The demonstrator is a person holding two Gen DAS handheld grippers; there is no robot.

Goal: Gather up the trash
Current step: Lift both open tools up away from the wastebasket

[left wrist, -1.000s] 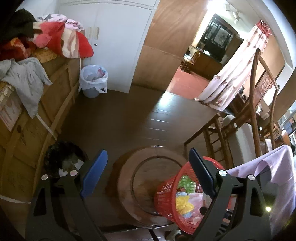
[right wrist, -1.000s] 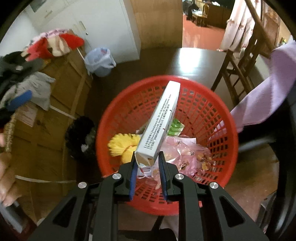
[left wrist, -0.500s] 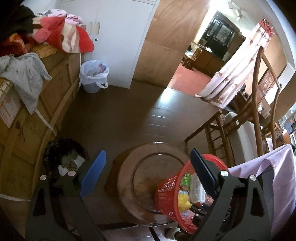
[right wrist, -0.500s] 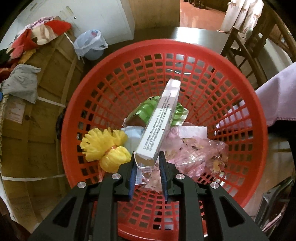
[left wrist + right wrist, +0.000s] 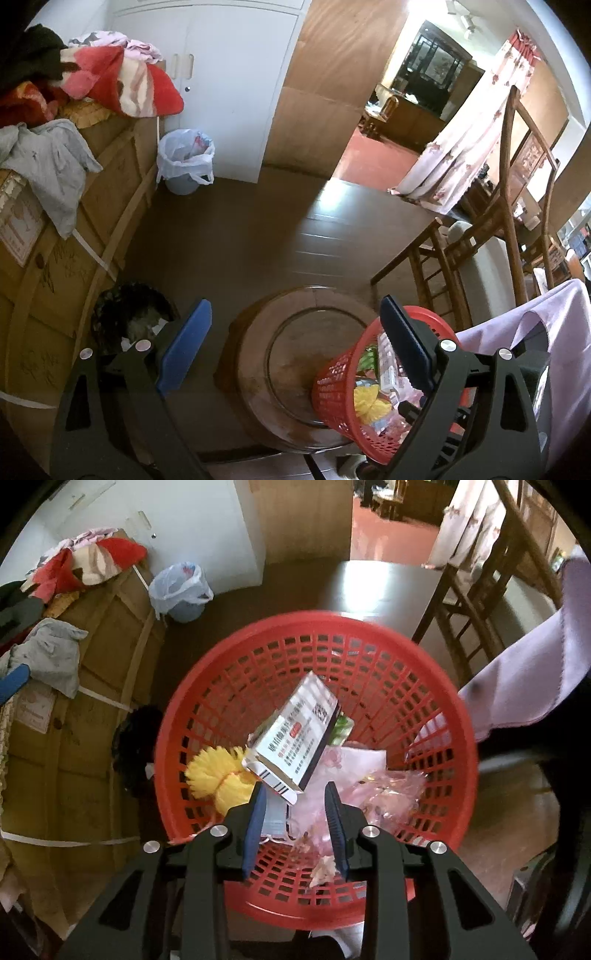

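Observation:
A red mesh basket (image 5: 436, 716) stands on a round wooden stool (image 5: 295, 354); it also shows in the left wrist view (image 5: 332, 395). In it lie a white printed carton (image 5: 295, 734), a yellow pompom (image 5: 218, 775), pink plastic wrap (image 5: 376, 786) and a green wrapper (image 5: 341, 725). My right gripper (image 5: 295, 805) is open just above the basket, with the carton free and tilted in front of its fingers. My left gripper (image 5: 291, 336) is open and empty, above the stool's left side.
A black bin (image 5: 129, 317) with scraps stands left of the stool. A blue bin with a white bag (image 5: 184, 158) stands by the white cupboard. Cardboard crates with clothes (image 5: 55, 166) line the left. Wooden chairs (image 5: 480, 251) and a lilac cloth (image 5: 535, 672) are at the right.
My right gripper opened and let go of the white carton, which dropped and tipped flat into the basket. The right gripper rose a little. The left gripper barely moved.

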